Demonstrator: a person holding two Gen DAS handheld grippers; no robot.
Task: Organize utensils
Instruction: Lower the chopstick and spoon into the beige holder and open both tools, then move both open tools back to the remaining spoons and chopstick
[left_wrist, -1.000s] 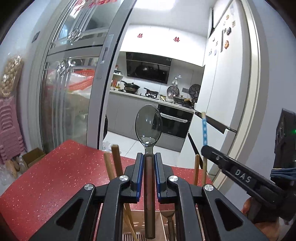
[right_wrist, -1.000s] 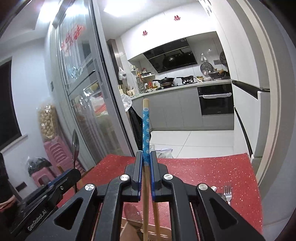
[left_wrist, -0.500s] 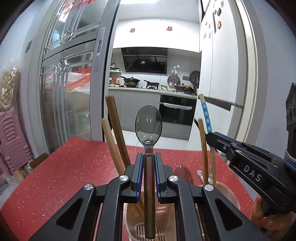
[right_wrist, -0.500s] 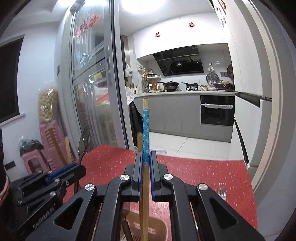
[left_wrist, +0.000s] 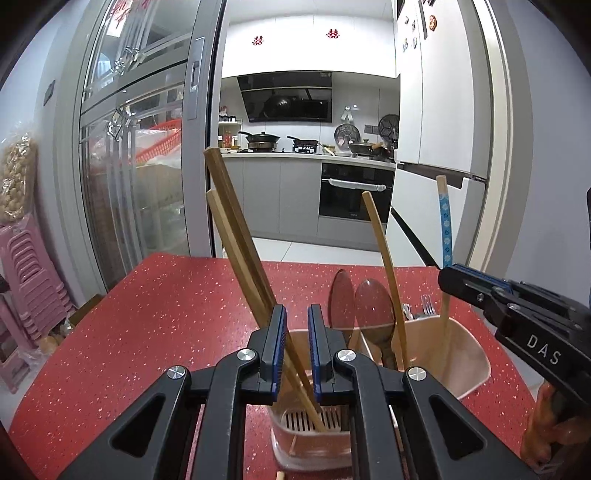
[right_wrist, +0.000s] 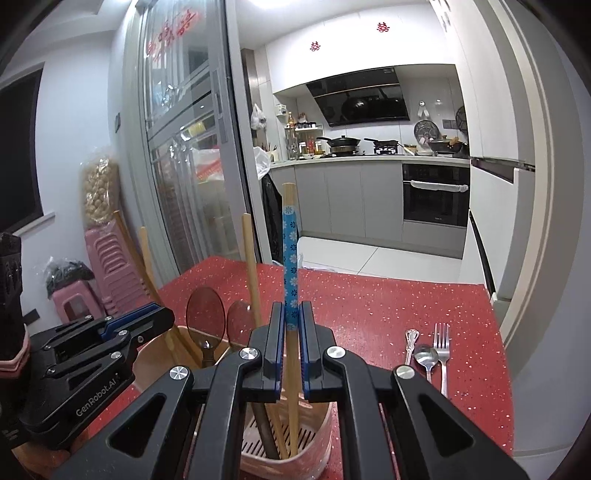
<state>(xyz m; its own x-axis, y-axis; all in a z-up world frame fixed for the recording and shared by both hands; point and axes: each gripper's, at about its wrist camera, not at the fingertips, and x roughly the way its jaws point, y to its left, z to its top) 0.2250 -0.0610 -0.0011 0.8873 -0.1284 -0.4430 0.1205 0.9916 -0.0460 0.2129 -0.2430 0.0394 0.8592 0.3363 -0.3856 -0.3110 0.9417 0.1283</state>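
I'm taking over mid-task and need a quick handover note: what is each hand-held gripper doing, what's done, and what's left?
Left hand-held gripper: open, empty, by the holder.
Right hand-held gripper: shut on the blue chopstick, tip inside the holder.
Done: two spoons and several wooden chopsticks in the holder.
Left: release the blue chopstick, then fetch the fork and small spoon from the table.

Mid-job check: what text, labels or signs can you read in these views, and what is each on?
"DAS": side of the right gripper.
"GenRobot.AI": side of the left gripper.
"囍": two red decals on the upper kitchen cabinets.
Red characters on the glass door: too blurred to read.
Fridge magnets: too small to read.
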